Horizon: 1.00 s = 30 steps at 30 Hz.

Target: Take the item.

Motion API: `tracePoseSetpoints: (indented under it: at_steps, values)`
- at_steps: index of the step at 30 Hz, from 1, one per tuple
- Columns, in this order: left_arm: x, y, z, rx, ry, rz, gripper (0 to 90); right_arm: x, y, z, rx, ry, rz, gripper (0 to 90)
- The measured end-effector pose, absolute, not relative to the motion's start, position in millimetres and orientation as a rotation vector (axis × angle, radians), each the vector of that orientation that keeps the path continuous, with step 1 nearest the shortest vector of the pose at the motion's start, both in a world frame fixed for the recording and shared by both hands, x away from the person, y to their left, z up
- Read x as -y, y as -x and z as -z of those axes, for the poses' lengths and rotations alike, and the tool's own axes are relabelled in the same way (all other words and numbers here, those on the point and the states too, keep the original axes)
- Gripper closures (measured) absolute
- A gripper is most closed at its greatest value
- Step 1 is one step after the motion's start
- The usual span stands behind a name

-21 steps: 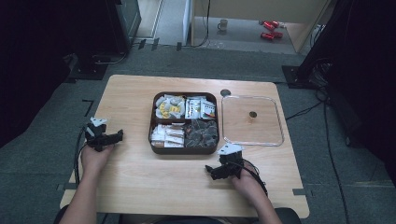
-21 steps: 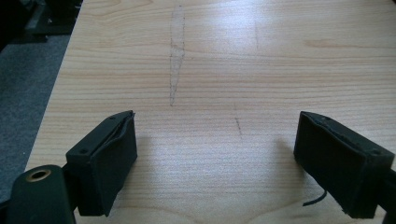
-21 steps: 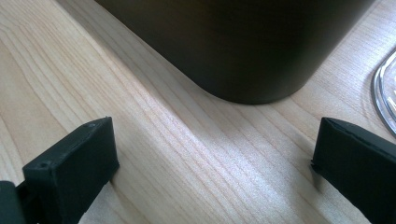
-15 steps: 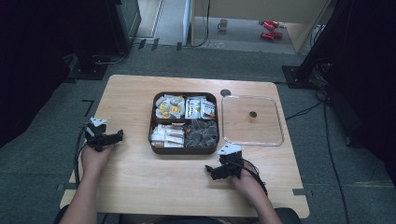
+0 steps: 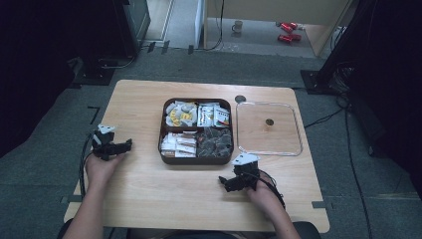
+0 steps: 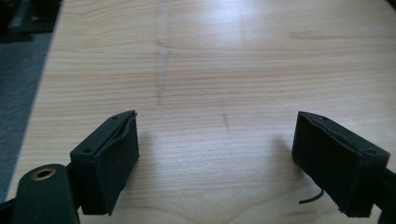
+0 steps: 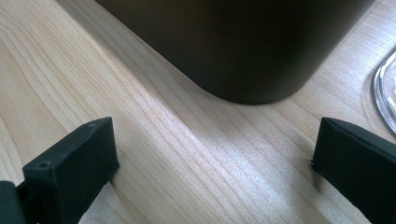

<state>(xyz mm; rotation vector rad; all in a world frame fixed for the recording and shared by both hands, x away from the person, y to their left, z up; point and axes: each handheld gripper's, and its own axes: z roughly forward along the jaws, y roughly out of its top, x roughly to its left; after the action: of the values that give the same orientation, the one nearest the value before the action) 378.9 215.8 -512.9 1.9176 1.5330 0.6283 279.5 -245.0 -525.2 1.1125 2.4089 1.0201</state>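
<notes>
Snack box point(image 5: 196, 130) is sitting mid-table point(image 5: 144, 99) with four filled compartments, one clear lid point(image 5: 268, 128) lying just beside it. We are holding two grippers, left gripper point(image 6: 215, 154) and right gripper point(image 7: 212, 163), jaws apart, gripping nothing. Snack labels are looking too small to read.

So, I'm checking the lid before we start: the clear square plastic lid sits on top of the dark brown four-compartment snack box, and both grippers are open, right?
Not quite: the high view shows the clear square plastic lid lying on the table beside the dark brown four-compartment snack box, to its right. Left gripper and right gripper are open.
</notes>
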Motion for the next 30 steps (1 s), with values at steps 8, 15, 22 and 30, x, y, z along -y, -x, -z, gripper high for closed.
tracePoseSetpoints:
  at_steps: [8,15,22,30]
  values:
    - [-211.9,-382.0,503.9,-1.463,-1.94,-0.566,34.5,245.1,-278.6,525.2,-2.411,-1.112,-1.021,0.0]
    - [-207.2,-385.8,494.8,-1.396,-1.982,-0.485,42.6,245.3,-278.0,525.1,-2.412,-1.111,-1.019,0.0]
    - [-201.1,-385.9,484.5,-1.34,-1.98,-0.475,45.1,245.2,-277.6,525.1,-2.411,-1.111,-1.019,0.0]
    - [-193.9,-385.6,473.9,-1.285,-1.985,-0.446,47.2,245.2,-277.6,525.1,-2.411,-1.112,-1.019,0.0]
